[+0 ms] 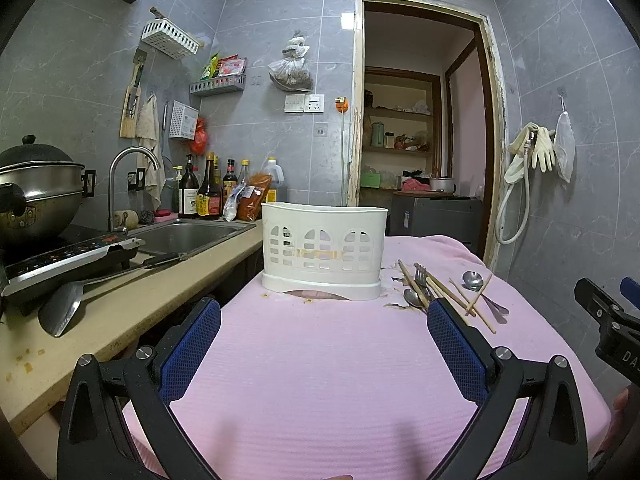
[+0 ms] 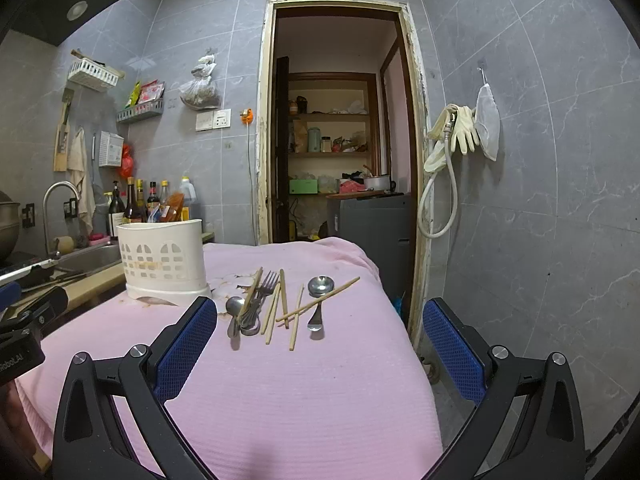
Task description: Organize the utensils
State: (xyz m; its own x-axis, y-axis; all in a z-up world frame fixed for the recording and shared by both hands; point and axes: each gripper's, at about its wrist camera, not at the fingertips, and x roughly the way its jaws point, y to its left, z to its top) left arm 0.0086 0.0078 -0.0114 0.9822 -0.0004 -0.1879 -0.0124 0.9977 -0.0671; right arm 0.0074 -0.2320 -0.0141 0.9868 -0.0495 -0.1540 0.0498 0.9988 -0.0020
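Note:
A white slotted utensil holder [image 1: 323, 248] stands upright on the pink cloth [image 1: 320, 380]; it also shows in the right wrist view [image 2: 162, 256]. To its right lie a fork [image 2: 266, 286], two spoons [image 2: 320, 286] [image 2: 234, 308] and several wooden chopsticks [image 2: 298, 314] in a loose pile, which also shows in the left wrist view [image 1: 440, 288]. My left gripper [image 1: 323, 320] is open and empty, just short of the holder. My right gripper [image 2: 320, 320] is open and empty, its fingertips level with the pile's near end.
A counter [image 1: 120, 308] on the left holds a sink [image 1: 188, 236], a tap, sauce bottles [image 1: 208, 192], an induction hob with a pot [image 1: 36, 196] and a cleaver [image 1: 68, 304]. A doorway [image 2: 340, 140] is behind. The cloth's right edge drops off by the tiled wall.

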